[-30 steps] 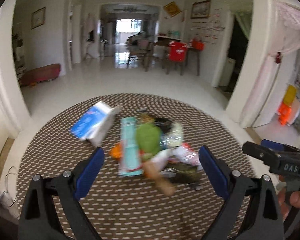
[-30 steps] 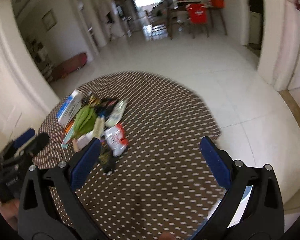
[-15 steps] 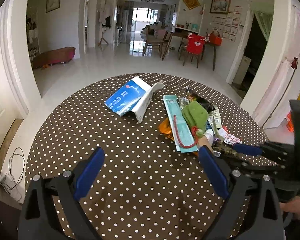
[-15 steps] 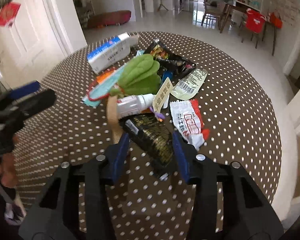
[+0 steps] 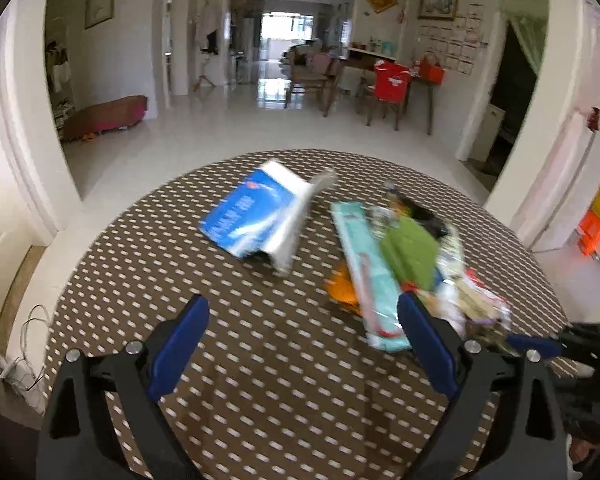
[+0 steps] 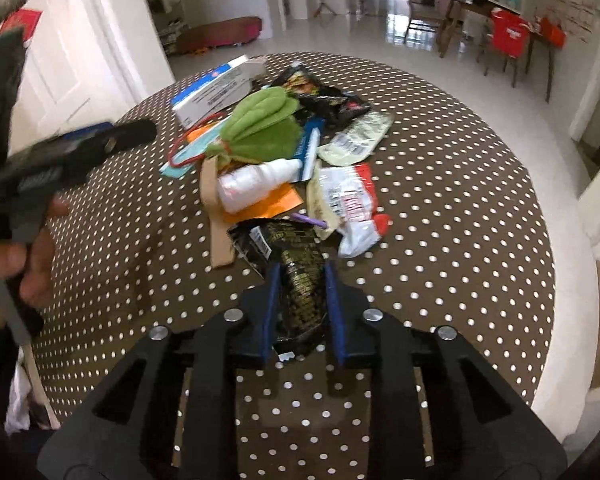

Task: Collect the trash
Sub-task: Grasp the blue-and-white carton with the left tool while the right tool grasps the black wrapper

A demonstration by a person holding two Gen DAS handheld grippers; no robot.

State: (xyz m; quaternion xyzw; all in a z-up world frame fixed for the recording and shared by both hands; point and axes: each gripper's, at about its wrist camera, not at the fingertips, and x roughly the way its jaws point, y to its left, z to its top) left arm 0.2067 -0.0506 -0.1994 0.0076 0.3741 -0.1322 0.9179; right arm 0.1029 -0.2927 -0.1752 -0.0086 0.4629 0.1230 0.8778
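A heap of trash lies on a round table with a brown polka-dot cloth (image 6: pixel 460 200). My right gripper (image 6: pixel 302 268) has a crumpled black-and-gold wrapper (image 6: pixel 288 240) between its blue pads at the heap's near end. The pads still press on it while the jaws are opening slightly. Beyond it lie a white bottle (image 6: pixel 256 182), a red-and-white wrapper (image 6: pixel 352 204) and a green cloth pouch (image 6: pixel 260 124). My left gripper (image 5: pixel 302 302) hangs open over bare cloth. A blue-and-white box (image 5: pixel 260 212) lies ahead of it, a teal packet (image 5: pixel 364 268) by its right finger.
A hand holds the left gripper's handle (image 6: pixel 28 184) at the left of the right wrist view. The table's far edge (image 5: pixel 300 152) meets a white tiled floor. Chairs and a red-draped table (image 5: pixel 392 84) stand far back, a doorway wall (image 5: pixel 540 160) to the right.
The right gripper went from wide open above the table to closed on the black-and-gold wrapper. The left gripper sank and drifted left of the heap.
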